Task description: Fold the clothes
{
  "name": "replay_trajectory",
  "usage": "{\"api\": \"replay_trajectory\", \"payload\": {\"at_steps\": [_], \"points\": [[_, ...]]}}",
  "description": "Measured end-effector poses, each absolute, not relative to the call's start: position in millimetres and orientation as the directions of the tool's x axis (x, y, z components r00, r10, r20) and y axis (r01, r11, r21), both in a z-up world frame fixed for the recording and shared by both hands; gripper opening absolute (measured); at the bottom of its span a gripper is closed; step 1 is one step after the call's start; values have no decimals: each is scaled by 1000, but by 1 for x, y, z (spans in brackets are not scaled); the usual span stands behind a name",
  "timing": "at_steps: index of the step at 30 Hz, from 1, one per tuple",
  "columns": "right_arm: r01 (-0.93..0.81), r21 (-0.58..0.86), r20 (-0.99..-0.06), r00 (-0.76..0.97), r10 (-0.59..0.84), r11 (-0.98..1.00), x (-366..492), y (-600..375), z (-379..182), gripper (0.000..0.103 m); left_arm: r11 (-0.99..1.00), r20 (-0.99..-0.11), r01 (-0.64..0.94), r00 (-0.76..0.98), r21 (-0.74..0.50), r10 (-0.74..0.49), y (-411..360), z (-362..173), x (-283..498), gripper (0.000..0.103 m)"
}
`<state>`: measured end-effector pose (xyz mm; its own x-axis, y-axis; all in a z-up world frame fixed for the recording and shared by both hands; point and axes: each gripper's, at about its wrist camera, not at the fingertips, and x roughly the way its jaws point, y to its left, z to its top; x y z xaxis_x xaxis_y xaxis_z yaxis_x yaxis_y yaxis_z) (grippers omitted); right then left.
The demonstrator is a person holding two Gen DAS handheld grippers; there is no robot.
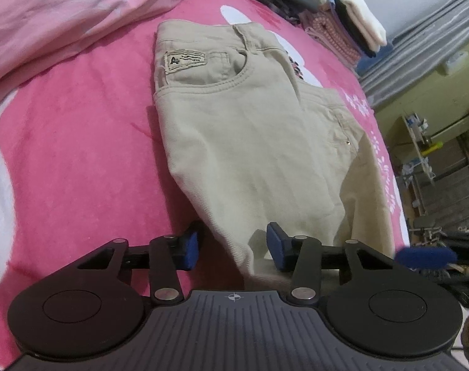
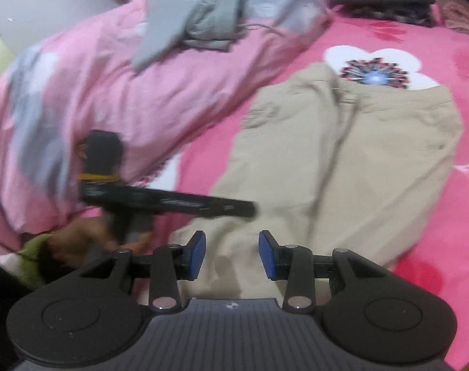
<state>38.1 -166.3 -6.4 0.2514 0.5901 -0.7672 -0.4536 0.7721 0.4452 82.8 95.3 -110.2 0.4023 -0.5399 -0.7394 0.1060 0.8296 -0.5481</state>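
Beige trousers [image 1: 249, 142] lie folded on the pink bedspread [image 1: 79, 142], waistband and label patch at the far end. My left gripper [image 1: 232, 249] is open, its blue pads either side of the near trouser edge, cloth between them. In the right wrist view the trousers [image 2: 342, 160] run away toward the upper right. My right gripper [image 2: 232, 255] is open over their near end, nothing clamped. The left gripper's body [image 2: 160, 202] and the hand holding it show at the left of that view.
A light pink quilt [image 2: 110, 99] with grey clothes [image 2: 197, 21] on it lies along the far left. A stack of folded clothes [image 1: 348, 21] sits at the bed's far right corner. The bed's right edge [image 1: 398, 204] drops to a cluttered floor.
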Motion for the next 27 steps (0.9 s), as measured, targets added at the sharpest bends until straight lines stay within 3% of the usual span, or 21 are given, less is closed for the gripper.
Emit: {"api": "replay_trajectory", "payload": {"at_steps": [4,5,8,15,27], "points": [[-447,387,-831,210,515,806,53,-164,-31,38,835,-736,112,421,-538,-531,95,-108,82,28],[-468,372,-851,172,495,802,54,-160,-39,37,837,-735,114,427,-535,-528,95,-108,82,20],[-580,267,-913,103,394,770,52,-148,-54,35,846,-726,127,458,-518,-513,96,-104,81,13],[-770,-29,-991,107,84,637,43,-144,-81,32,860,-711,132,510,-492,-485,103,-94,83,9],[-736,-51,-989,131,67,675,42,-170,-77,31,882,-682,123,589,-454,-433,119,-76,88,6]]}}
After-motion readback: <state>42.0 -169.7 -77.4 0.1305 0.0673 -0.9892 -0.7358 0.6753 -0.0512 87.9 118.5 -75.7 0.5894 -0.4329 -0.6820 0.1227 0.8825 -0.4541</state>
